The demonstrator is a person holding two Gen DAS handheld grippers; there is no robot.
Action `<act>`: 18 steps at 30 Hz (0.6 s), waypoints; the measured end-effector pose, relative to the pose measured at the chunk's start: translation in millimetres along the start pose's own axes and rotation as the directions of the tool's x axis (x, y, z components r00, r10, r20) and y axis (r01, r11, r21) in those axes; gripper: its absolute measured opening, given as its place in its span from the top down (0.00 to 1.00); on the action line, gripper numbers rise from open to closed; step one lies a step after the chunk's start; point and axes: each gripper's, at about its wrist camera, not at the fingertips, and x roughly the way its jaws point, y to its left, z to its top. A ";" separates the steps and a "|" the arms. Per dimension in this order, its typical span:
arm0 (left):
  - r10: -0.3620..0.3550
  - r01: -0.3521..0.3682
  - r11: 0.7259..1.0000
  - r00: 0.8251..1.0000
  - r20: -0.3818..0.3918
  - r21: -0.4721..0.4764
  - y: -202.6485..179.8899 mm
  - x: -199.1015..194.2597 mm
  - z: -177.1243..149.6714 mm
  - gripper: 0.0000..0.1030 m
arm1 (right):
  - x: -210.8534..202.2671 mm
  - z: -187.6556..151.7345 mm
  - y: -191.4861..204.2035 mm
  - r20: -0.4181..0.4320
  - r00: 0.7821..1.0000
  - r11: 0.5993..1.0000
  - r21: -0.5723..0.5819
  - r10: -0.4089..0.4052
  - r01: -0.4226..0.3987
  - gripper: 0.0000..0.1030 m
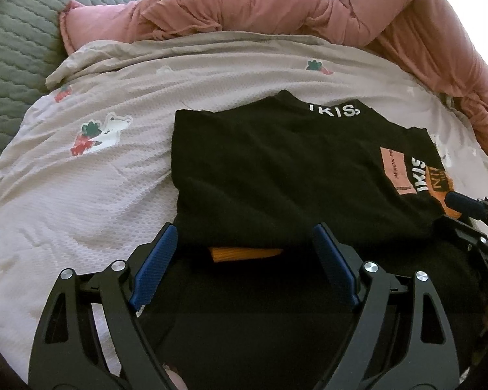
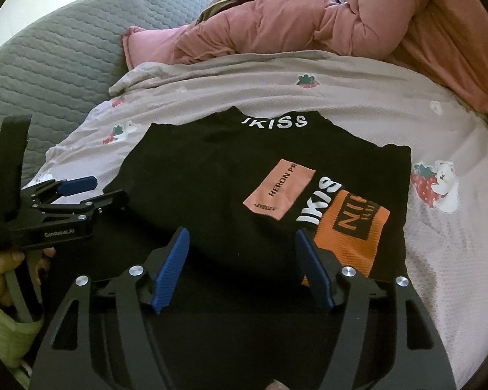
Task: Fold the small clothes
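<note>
pale pink bedding (image 1: 114, 201) with strawberry and bear prints covers the bed, and a grey quilted cover (image 1: 13, 48) lies at its far left corner. a crumpled pink duvet (image 1: 390, 22) is piled along the far edge. on the bedding, near the front edge, lies a black garment (image 2: 192, 188), partly folded, with white letters at its collar, a pink label (image 2: 281, 191) and an orange patch (image 2: 351, 237) on its right part. the left gripper (image 1: 244, 260) stands wide apart over the near edge of the garment, its blue pads (image 1: 154, 266) pressing on nothing; a small orange piece of cloth (image 1: 244, 254) shows between them. the right gripper (image 2: 244, 269) is also spread wide, above the black cloth beside the orange patch, and it holds nothing. a hand (image 2: 3, 273) with a light green sleeve (image 2: 3, 334) holds the left tool.
</note>
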 end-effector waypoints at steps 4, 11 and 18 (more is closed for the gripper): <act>0.004 -0.004 1.000 1.000 0.009 -0.002 0.1 -4.8 0.1 0.22 | -2.8 0.4 0.0 0.008 1.000 1.000 0.001 -0.006 0.006 0.25; 0.007 -0.007 1.000 1.000 0.026 -0.002 -0.1 -13.9 0.9 0.14 | -12.5 2.5 -0.4 0.032 0.999 1.000 0.005 -0.019 0.019 0.10; 0.015 -0.016 1.000 0.999 0.051 0.003 -2.6 -26.0 1.9 0.09 | -23.7 5.2 -2.9 0.057 0.998 0.999 0.010 -0.037 0.036 0.08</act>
